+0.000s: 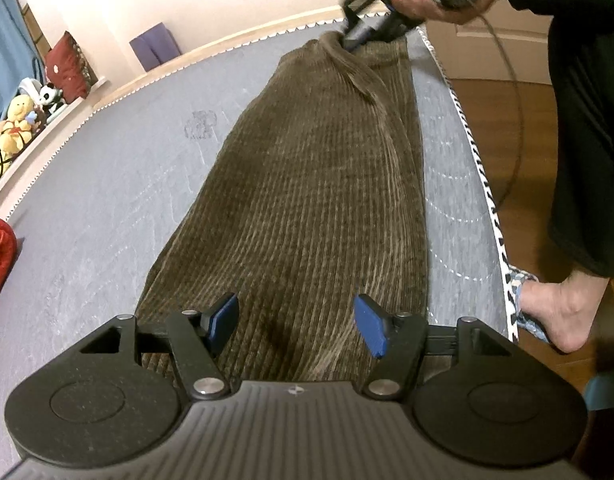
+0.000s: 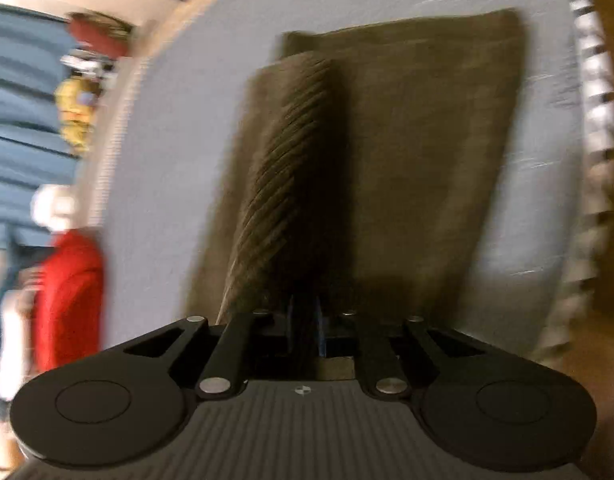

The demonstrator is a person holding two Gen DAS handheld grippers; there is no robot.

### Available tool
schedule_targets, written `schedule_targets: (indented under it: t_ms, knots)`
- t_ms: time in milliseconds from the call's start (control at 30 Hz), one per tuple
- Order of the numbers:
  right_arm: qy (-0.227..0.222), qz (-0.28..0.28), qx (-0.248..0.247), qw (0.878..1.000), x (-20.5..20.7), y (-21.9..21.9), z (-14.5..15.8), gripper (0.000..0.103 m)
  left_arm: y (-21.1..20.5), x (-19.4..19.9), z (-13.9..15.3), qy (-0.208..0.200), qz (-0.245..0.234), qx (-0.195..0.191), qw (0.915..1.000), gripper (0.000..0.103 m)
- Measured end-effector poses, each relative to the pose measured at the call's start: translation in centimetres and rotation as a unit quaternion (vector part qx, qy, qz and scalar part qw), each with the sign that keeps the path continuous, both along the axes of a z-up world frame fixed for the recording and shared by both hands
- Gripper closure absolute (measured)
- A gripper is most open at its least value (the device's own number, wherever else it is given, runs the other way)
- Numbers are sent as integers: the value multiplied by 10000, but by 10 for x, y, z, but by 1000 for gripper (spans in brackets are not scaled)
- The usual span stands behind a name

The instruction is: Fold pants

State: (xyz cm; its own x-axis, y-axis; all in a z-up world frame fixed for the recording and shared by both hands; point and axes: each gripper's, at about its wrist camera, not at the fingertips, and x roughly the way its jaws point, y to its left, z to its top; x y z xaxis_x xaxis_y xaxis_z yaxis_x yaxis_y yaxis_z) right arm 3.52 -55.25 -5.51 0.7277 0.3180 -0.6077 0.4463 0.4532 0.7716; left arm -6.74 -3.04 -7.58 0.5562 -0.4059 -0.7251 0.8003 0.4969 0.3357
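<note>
Left of my left fingers [image 1: 297, 326] I see bare grey mattress [image 1: 107, 200]; further out on that side, a ledge with stuffed toys [image 1: 17, 128] and a red cushion [image 1: 69, 66]. My left fingers stand apart, blue pads clear of each other, with the brown corduroy pants [image 1: 307, 200] lying flat under and between them; I cannot tell whether the pads touch the cloth. From there the pants run straight ahead along the mattress, near its right edge, to my right fingers [image 1: 349, 40] at the far end. Those are clamped on a bunched-up part of the fabric, which rises to them in a gathered ridge. The right wrist view is motion-blurred: my right fingers [image 2: 305, 328] sit nearly together with a raised fold of the pants [image 2: 291, 168] pinched between them, the remaining cloth flat to their right. Right of the mattress, the wooden floor [image 1: 503, 120] and a bare foot [image 1: 563, 308].
</note>
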Motion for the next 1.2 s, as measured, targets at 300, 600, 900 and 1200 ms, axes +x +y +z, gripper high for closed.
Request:
schedule_targets:
  t_ms: [300,600,900,1200]
  knots:
    - [-331,-626,372,9968,20,2,-9,52,2,2,-3,-17,5,65,10000,33]
    - [-803,-1438,617,9844,10,-13,-11,52,3,2,0,-59,13,25,10000,33]
    - [-668,-1481,425,9858,4,-18,-6,52,4,1,0,-84,-4,49,10000,32]
    - [-563,-948,625,9919,35,10,-21,52,-4,0,-2,-99,-51,89,9999,32]
